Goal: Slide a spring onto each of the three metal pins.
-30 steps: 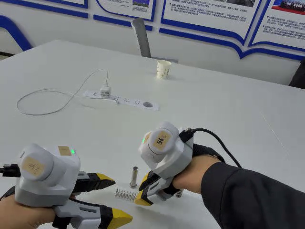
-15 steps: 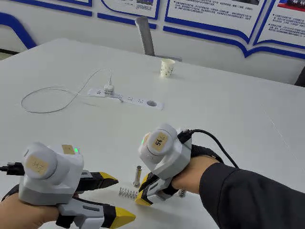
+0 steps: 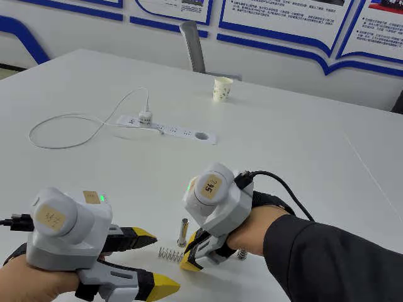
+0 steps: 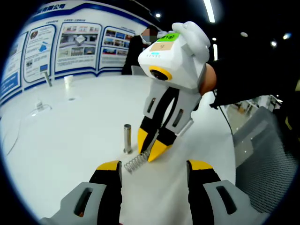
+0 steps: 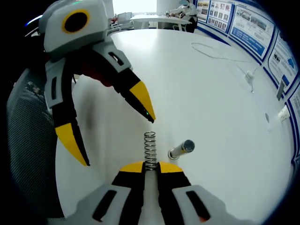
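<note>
One spring [image 5: 150, 150] in hand: clenched at its near end in the right claw [image 5: 150, 167], lying flat on the bench [image 3: 283, 145] just beside an upright metal pin [image 5: 181, 149]. Left claw [image 4: 154, 165] released, jaws wide apart, hovering near the spring's free end, gripping nothing. Looks like the pick-up stage for this pin, threading not yet begun. Next, probably: lift the spring, tip it upright, line its open end over the pin top, then ease down without knocking the pin over.
</note>
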`<move>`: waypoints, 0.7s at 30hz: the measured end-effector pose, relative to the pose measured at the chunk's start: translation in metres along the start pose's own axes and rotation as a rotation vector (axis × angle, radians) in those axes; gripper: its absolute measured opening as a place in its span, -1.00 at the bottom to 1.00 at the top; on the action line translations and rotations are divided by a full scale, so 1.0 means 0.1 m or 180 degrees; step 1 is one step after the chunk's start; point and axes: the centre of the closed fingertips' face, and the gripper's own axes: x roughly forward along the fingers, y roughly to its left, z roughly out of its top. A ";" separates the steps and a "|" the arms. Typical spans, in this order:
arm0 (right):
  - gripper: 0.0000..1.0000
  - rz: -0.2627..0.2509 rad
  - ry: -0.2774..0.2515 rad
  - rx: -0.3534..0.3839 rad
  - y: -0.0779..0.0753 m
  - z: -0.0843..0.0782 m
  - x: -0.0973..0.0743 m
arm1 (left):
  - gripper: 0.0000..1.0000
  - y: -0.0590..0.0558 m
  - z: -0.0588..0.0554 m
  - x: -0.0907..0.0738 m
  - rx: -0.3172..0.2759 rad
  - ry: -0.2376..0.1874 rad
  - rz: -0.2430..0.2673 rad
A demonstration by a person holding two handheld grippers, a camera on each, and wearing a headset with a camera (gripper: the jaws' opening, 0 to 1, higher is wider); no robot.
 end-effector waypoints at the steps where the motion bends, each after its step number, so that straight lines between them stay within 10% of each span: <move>1: -0.77 -0.0017 -0.0002 -0.0020 0.00 0.00 0.00 | 0.13 0.00 0.00 0.00 0.0003 0.0002 0.0001; 21: -0.78 0.0042 0.0120 -0.0233 0.16 -0.12 -0.28 | 0.09 -0.11 -0.04 0.05 0.0139 0.0107 -0.0097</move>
